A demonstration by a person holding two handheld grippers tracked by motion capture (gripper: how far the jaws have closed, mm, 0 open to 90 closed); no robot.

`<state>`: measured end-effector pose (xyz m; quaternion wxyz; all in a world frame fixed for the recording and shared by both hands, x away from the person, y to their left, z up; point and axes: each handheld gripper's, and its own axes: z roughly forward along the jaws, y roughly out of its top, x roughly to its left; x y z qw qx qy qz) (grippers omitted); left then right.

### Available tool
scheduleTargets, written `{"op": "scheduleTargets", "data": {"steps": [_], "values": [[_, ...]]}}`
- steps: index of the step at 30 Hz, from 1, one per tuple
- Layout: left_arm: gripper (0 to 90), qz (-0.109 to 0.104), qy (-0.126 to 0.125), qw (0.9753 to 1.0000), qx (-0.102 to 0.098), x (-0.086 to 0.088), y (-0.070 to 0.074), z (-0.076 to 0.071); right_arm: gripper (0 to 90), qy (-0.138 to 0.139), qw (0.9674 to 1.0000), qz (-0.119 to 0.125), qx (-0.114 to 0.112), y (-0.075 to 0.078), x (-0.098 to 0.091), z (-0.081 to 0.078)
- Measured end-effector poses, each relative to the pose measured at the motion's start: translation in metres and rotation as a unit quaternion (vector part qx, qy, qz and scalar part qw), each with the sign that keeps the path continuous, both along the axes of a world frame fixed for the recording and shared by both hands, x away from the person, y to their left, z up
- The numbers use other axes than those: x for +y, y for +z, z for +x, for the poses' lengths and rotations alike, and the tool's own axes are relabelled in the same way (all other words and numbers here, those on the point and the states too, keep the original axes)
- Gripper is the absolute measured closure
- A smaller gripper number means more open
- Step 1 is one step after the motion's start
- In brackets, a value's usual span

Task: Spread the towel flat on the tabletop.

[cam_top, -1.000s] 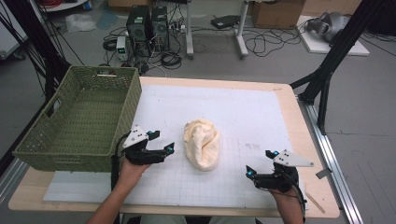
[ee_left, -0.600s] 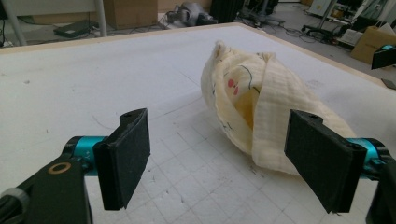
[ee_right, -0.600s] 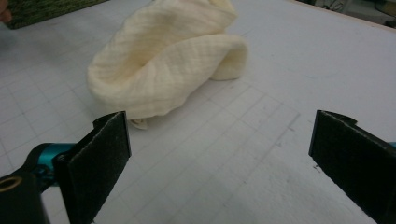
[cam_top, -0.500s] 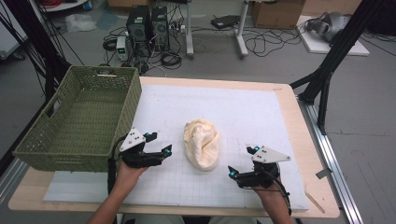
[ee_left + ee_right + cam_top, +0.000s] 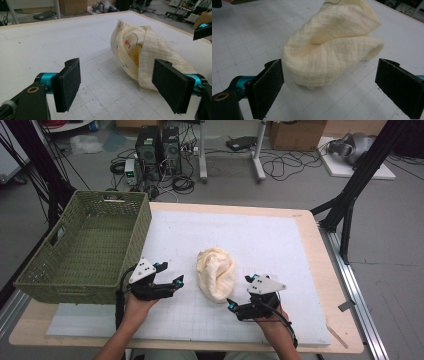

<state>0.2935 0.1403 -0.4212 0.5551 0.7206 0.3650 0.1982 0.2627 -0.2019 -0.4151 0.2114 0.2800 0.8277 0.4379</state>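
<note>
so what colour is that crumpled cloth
Pale cream cloth, with small red and dark printed marks inside; left gripper view shows it best.

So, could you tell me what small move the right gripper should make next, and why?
Probably ease the right gripper forward onto the near end of the cloth: its jaws stand open and aimed at the bundle, not touching it yet.

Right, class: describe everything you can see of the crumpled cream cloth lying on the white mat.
The crumpled cream cloth is soft, crinkled gauze-like fabric, bunched into a loose oval heap with deep folds. The left gripper view shows small red and dark printed marks inside one fold. It rests on the white gridded mat, near the table's middle, between two open grippers; neither touches it.
</note>
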Motion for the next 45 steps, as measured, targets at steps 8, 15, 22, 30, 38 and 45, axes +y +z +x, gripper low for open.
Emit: {"op": "scheduleTargets", "data": {"steps": [8,15,22,30,38,45], "values": [[23.9,-0.005,0.002,1.0000,0.005,0.002,-0.002,0.004,20.7,0.035,0.9992,-0.014,0.010,-0.007,0.022,0.012],[24.2,-0.003,0.004,1.0000,0.008,0.002,-0.003,0.005,51.9,0.055,0.9927,-0.107,-0.007,-0.020,0.046,0.013],[24.6,-0.002,0.008,0.9999,0.010,0.005,-0.004,0.006,78.6,0.021,0.9983,-0.053,0.014,-0.005,0.033,0.022],[24.9,-0.003,0.007,0.9999,0.011,0.004,-0.005,0.005,80.7,-0.012,0.9993,0.030,0.019,0.026,0.006,0.033],[24.9,-0.005,0.010,0.9998,0.015,0.005,-0.006,0.007,80.3,-0.066,0.9958,0.054,0.034,0.044,-0.018,0.048],[24.9,0.000,0.006,0.9998,0.018,0.002,-0.007,0.006,73.9,-0.177,0.9823,0.033,0.054,0.034,-0.043,0.071]]}}
